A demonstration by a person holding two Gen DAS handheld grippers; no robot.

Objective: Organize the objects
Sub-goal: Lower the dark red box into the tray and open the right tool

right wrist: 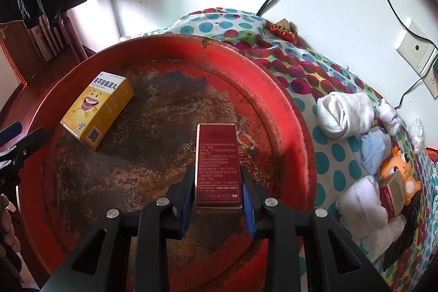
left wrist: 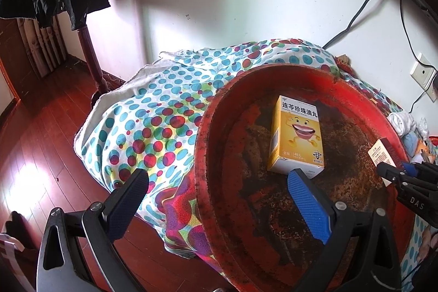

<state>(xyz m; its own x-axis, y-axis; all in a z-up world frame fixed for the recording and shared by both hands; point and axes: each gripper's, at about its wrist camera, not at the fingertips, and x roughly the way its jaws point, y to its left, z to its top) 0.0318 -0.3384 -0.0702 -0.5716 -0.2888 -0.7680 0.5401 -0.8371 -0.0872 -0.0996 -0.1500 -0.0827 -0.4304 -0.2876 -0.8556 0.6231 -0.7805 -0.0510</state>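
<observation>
Now the right gripper (right wrist: 217, 192) pinches a red box (right wrist: 217, 163) by its two sides, low over the red tray (right wrist: 284, 111), likely so it can be set down flat. A yellow box (right wrist: 97, 108) already lies in the tray. The left gripper (left wrist: 216, 205) hangs with fingers spread wide, holding nothing, straddling the tray's edge. Socks (right wrist: 345, 111) and a toy (right wrist: 401, 171) wait on the spotty cloth (right wrist: 336, 152). The red box's small print is too blurry to read.

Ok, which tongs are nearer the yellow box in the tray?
Left. The left tongs hang open just short of the yellow box; the right tongs, gripping the red box, are across the tray.
</observation>
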